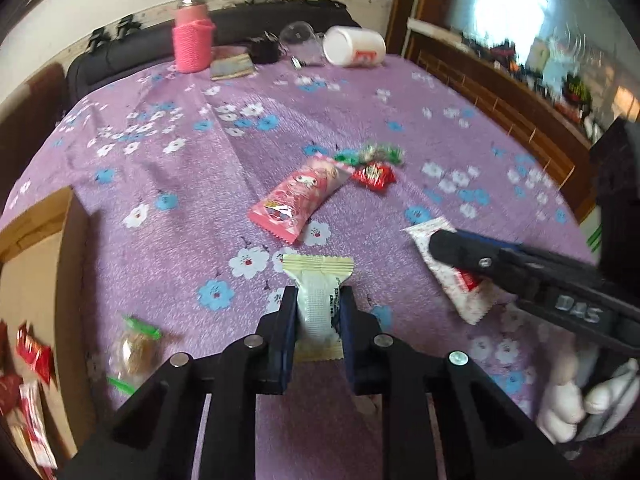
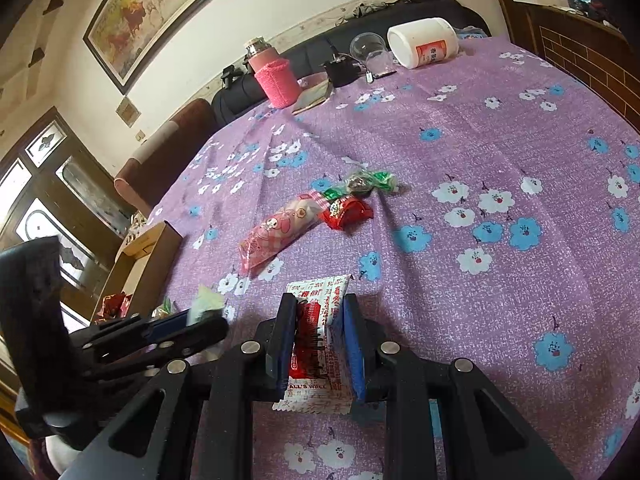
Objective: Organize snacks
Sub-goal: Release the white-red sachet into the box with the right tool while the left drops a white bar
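Observation:
My left gripper [image 1: 318, 296] is shut on a cream-white wrapped snack [image 1: 318, 300] held just above the purple flowered tablecloth [image 1: 360, 120]. My right gripper [image 2: 316, 304] is shut on a white-and-red printed packet [image 2: 320, 340]; it shows at the right of the left wrist view [image 1: 452, 280]. On the cloth lie a long pink snack pack [image 1: 300, 198] [image 2: 280, 232], a small red packet [image 1: 374, 176] [image 2: 346, 212] and a green-ended candy [image 1: 370, 154] [image 2: 360, 182]. A clear candy with green ends [image 1: 134, 350] lies near the cardboard box [image 1: 68, 280] at the left edge.
The box [image 2: 148, 256] holds red and white packets [image 1: 34, 354]. At the far edge stand a pink-sleeved bottle [image 1: 194, 36], a tipped white jar [image 1: 354, 46], a clear cup [image 1: 298, 36] and a small book [image 1: 232, 66]. A dark sofa lies behind.

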Motion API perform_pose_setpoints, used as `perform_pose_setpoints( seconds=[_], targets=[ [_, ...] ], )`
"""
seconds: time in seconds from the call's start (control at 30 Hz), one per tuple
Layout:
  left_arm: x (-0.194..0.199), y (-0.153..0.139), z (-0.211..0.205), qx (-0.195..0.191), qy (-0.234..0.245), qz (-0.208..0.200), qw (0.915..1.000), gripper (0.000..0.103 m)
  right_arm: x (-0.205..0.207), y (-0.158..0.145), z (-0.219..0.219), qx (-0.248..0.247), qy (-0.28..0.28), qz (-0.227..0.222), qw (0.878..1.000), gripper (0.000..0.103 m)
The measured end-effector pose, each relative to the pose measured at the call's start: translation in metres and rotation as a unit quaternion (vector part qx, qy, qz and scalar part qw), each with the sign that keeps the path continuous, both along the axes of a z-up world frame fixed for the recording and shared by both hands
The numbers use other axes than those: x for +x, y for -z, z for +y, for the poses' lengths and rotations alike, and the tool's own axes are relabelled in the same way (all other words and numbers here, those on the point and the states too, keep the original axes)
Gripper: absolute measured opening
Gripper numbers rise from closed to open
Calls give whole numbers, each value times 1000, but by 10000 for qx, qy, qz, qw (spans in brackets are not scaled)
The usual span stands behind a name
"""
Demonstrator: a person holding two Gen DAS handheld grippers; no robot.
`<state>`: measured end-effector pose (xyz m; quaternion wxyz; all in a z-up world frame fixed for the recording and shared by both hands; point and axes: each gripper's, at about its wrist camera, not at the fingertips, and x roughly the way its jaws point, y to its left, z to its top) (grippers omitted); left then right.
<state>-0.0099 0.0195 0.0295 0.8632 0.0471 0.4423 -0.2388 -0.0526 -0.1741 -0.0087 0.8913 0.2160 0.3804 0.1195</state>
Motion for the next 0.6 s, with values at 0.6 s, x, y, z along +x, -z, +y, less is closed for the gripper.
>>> perform_pose_setpoints(
  seconds=[0.6],
  targets=[
    [-94, -55, 219, -1309, -2001, -554, 9694, 19, -8, -19, 28, 102, -110, -56, 9999, 25]
  ],
)
